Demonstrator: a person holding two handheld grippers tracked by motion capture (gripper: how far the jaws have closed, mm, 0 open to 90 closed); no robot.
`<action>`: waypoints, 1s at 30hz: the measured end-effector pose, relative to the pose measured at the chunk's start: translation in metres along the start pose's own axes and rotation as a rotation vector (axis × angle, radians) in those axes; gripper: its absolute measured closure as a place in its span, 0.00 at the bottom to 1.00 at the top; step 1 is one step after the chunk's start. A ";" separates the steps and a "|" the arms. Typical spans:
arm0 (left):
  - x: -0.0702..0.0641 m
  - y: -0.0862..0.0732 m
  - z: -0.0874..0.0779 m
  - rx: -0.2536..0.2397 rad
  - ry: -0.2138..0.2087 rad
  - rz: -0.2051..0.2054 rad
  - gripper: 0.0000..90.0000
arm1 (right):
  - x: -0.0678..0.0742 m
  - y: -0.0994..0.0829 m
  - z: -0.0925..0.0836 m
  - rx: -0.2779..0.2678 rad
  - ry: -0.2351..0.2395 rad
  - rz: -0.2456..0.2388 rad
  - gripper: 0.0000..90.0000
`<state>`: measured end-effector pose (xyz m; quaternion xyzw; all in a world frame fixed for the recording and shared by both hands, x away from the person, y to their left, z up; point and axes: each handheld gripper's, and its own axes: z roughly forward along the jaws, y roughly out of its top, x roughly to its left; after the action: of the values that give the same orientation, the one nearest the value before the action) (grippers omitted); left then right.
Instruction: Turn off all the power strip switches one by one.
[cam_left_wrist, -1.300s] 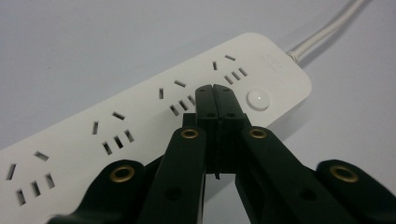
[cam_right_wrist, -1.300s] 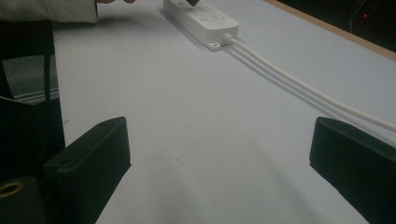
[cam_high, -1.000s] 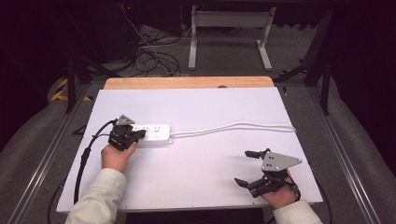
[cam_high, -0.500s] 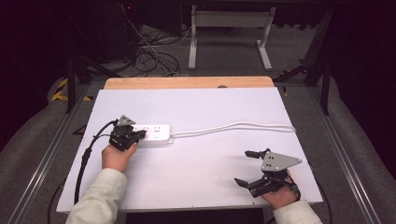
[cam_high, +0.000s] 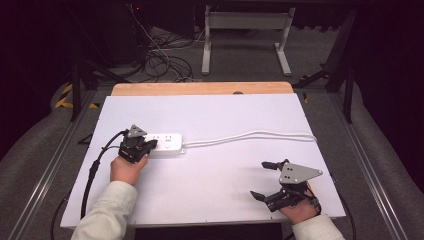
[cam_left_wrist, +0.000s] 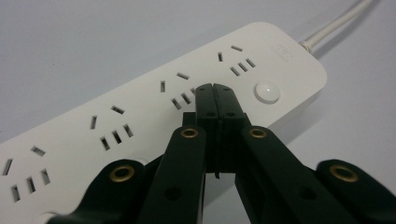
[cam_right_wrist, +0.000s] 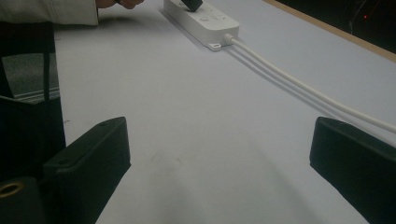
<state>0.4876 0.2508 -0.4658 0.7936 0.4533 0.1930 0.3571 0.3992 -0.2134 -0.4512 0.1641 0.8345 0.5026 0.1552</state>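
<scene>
Power strip (cam_left_wrist: 154, 116) lies flat on the white worktop (cam_high: 220, 120), directly under the left gripper (cam_left_wrist: 215, 89), whose jaws are pressed together with their tips on its face, just short of the round switch (cam_left_wrist: 267, 91) ahead. Likely aim: pressing that switch, so slide forward, then push straight down. Right gripper (cam_high: 266, 181) rests spread wide, well apart.

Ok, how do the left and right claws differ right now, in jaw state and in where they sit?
The left claw has its jaws pressed together, tips over the white power strip near its round button; the right claw has its jaws spread wide with nothing between them. The left sits at the table's left side, the right near the front right corner. Both are hand-held with black jaws.
</scene>
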 end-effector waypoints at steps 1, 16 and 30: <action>0.000 0.000 0.000 -0.002 0.014 0.016 1.00 | 0.000 0.000 0.000 0.001 -0.001 0.001 0.06; -0.001 -0.004 0.001 -0.021 0.019 0.023 1.00 | 0.001 0.000 -0.001 -0.003 -0.002 0.004 0.06; 0.002 0.019 -0.027 -0.098 -0.018 -0.026 1.00 | 0.000 0.000 0.000 0.002 -0.002 0.001 0.06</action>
<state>0.4828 0.2569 -0.4343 0.7707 0.4506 0.2033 0.4021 0.3991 -0.2132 -0.4516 0.1651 0.8347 0.5017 0.1558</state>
